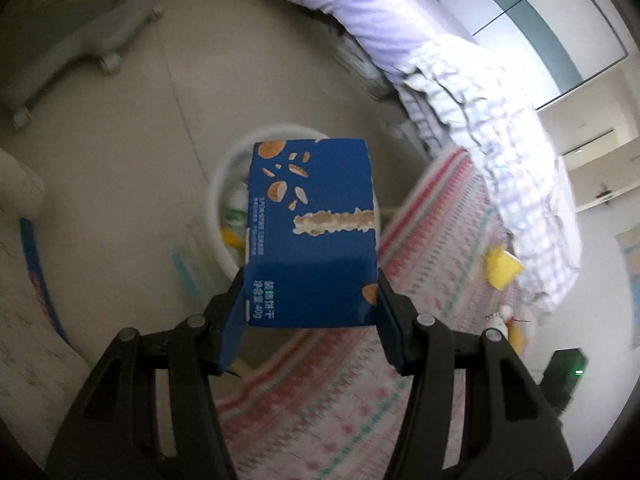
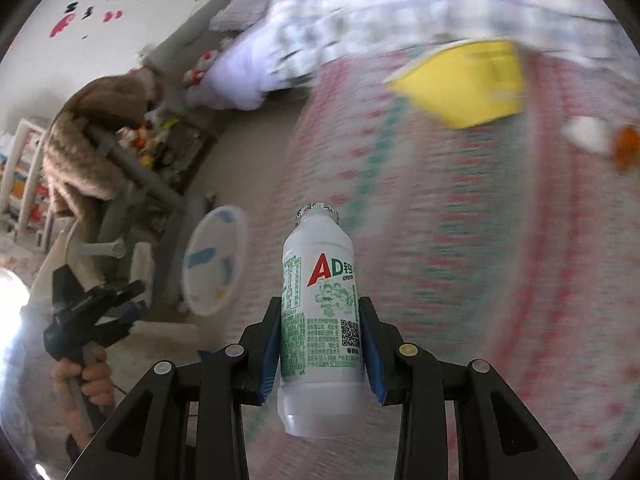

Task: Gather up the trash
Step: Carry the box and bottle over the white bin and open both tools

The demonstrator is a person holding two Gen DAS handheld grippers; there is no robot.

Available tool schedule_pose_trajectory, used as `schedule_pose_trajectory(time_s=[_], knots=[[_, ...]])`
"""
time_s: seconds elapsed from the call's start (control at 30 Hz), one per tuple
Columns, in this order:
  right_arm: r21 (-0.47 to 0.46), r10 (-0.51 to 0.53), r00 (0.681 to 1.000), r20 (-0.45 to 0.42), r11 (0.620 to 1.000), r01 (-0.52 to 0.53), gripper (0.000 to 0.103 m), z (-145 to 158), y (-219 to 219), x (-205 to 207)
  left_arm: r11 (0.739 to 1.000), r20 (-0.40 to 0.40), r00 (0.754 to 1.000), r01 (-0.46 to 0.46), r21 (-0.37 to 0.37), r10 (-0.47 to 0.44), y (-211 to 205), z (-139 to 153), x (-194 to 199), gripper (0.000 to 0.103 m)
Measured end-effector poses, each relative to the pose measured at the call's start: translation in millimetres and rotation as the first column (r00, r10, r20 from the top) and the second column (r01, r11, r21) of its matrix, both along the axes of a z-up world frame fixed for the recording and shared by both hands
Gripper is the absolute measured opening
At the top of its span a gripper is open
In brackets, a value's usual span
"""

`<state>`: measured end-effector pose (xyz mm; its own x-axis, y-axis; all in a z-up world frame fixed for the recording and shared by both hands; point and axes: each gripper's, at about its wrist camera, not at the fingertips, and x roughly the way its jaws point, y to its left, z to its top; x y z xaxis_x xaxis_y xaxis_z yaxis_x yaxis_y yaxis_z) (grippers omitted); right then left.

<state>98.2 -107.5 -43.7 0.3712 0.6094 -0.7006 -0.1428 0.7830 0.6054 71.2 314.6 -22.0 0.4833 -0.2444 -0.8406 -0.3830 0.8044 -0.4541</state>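
Observation:
A blue biscuit box point(image 1: 312, 232) is clamped between the pads of my left gripper point(image 1: 310, 304), held above the floor with a white round bin point(image 1: 218, 200) just behind it. My right gripper point(image 2: 318, 344) is shut on a white milk-drink bottle point(image 2: 320, 320) with a green and red label, hanging over the patterned bed cover point(image 2: 460, 260). The right wrist view also shows the white bin point(image 2: 212, 264) on the floor at the left, and the left gripper point(image 2: 120, 304) in a hand beside it. A yellow packet point(image 2: 468, 84) and a small white and orange thing point(image 2: 600, 140) lie on the bed.
A pink patterned bed cover point(image 1: 340, 380) fills the lower right of the left wrist view, with a checked quilt point(image 1: 500, 148) heaped on it. A grey wheeled chair base point(image 1: 88, 44) stands on the beige floor. A brown fur throw point(image 2: 92, 152) hangs over the chair.

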Motion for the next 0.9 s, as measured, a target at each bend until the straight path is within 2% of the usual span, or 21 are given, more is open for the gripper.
schedule_pose_trajectory(time_s=[0.1,0.2,0.4,0.53,0.6,0.63,0.67,0.77,0.8,0.9], knots=[[0.047,0.036,0.999,-0.022,0.998,-0.035,0.037,-8.0,58.8,8.1,0.996,-0.002,1.000,0.006,-0.091,-0.006,-0.2,-5.6,4.7,0.059],[0.096,0.067,0.997,-0.045,0.993,-0.062,0.037,-14.8,110.4,18.3,0.996,-0.001,1.000,-0.024,-0.086,0.024,14.4,-6.0,4.2,0.059],[0.077,0.118,0.992,-0.051,0.991,-0.114,0.037,-20.8,200.9,48.9,0.989,0.003,0.997,-0.079,-0.123,0.080,43.2,-9.6,5.9,0.059],[0.073,0.136,0.990,-0.046,0.988,-0.133,0.039,-24.8,235.2,63.6,0.977,0.011,0.994,-0.100,-0.190,0.104,51.1,-9.4,5.4,0.059],[0.086,0.141,0.990,-0.026,0.987,-0.139,0.043,-30.1,248.4,70.9,0.978,0.033,0.991,-0.119,-0.172,0.126,54.8,-3.1,4.3,0.059],[0.090,0.152,0.988,-0.021,0.985,-0.150,0.061,-33.6,255.6,72.8,0.980,0.037,0.990,-0.131,-0.151,0.138,56.1,-1.1,4.3,0.059],[0.090,0.177,0.984,-0.025,0.981,-0.174,0.071,-40.7,265.5,75.2,0.981,0.035,0.988,-0.142,-0.134,0.148,57.2,-0.7,5.0,0.059],[0.002,0.197,0.979,-0.057,0.980,-0.197,0.069,-61.4,275.8,78.5,0.978,0.016,0.989,-0.141,-0.156,0.146,57.8,-8.0,7.8,0.059],[-0.011,0.189,0.982,-0.024,0.982,-0.189,0.069,-60.2,271.5,76.0,0.977,0.007,0.990,-0.135,-0.167,0.138,56.8,-11.5,9.4,0.059],[0.029,0.177,0.983,-0.038,0.984,-0.176,0.069,-58.0,252.4,72.1,0.977,-0.007,0.993,-0.119,-0.175,0.119,52.3,-16.3,14.0,0.059]])
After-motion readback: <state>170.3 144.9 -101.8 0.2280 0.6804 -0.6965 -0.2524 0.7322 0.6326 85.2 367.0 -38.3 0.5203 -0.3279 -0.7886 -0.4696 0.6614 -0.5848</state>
